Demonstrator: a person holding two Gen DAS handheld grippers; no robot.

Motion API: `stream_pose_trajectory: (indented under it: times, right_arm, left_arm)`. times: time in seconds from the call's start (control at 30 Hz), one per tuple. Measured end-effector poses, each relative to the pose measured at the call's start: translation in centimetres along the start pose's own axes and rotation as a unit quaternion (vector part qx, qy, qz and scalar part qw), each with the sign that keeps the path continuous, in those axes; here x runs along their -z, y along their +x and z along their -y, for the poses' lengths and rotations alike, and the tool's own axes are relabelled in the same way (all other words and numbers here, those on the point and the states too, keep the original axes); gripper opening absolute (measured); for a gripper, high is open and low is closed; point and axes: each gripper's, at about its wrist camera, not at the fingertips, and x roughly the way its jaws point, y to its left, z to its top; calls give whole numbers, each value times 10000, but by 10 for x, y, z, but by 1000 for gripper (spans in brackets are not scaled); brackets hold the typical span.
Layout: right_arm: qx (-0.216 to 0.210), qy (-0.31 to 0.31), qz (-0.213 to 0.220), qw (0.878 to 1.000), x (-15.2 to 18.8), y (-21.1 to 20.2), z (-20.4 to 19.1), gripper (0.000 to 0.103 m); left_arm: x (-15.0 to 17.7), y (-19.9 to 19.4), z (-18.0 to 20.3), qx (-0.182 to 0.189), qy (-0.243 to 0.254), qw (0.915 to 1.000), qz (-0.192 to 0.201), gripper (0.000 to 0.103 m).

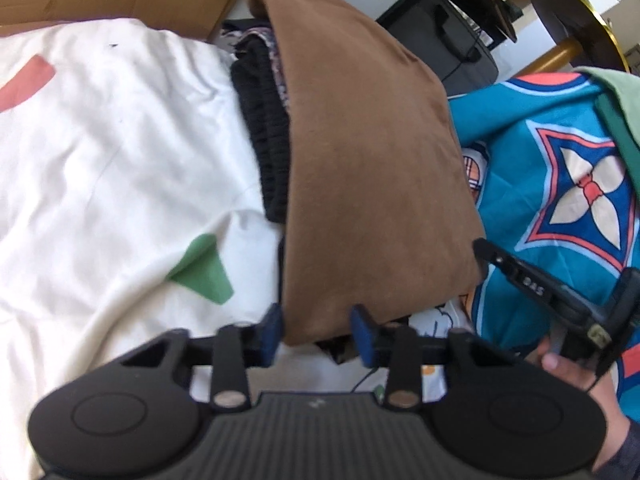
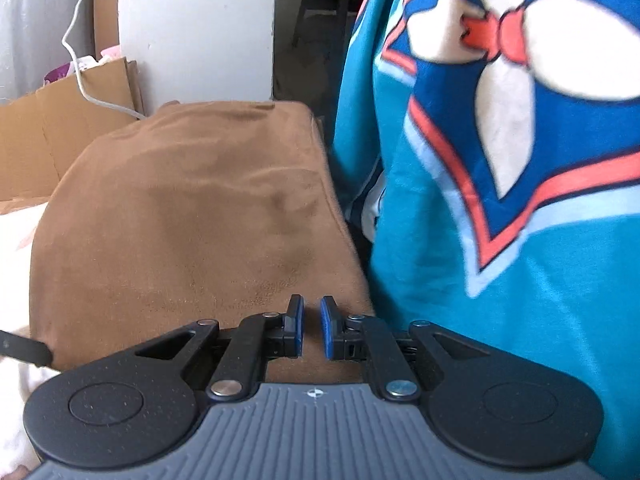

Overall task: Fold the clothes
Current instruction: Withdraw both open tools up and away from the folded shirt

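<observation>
Left hand-held gripper [image 1: 318,330] open at folded brown garment [image 1: 368,168] edge

You see the brown garment [image 1: 372,184] folded into a smooth, thick rectangle, lying flat on top of a stack of folded clothes. Under its left edge shows a black ribbed garment [image 1: 264,136]. Just to its right lies a teal cloth [image 1: 532,168] with a blue, red and cream diamond print.

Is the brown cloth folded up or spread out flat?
Folded: the brown cloth is a neat rectangle topping a pile of clothes.
</observation>
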Motion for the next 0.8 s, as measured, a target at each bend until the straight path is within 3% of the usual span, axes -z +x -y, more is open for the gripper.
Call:
stream_pose_trajectory:
  times: [0.17, 0.33, 0.53, 0.6, 0.67, 0.77, 0.8]
  right_arm:
    - [386, 291, -346, 9982, 14, 8, 8, 15]
    - [652, 896, -419, 9930, 26, -2, 13, 15]
    - [740, 1240, -264, 9892, 26, -24, 7, 17]
    - [645, 1377, -252, 9880, 23, -30, 10, 25]
    - [499, 1426, -279, 9881, 19, -34, 9, 46]
    - [413, 1381, -406, 9887, 9, -40, 2, 50]
    - [390, 1381, -467, 9886, 3, -43, 0, 52]
  left_arm:
    - [5, -8, -1, 60, -59, 10000, 3, 17]
    - [4, -17, 7, 2, -61, 9999, -98, 17]
    - [3, -26, 21, -364, 357, 9964, -683, 19]
    - [-3, -33, 25, -507, 351, 9956, -705, 33]
    - [-12, -39, 35, -737, 454, 9942, -644, 56]
    - [-23, -53, 51, -1163, 545, 9904, -500, 77]
    - [-26, -57, 57, -1303, 586, 9882, -554, 79]
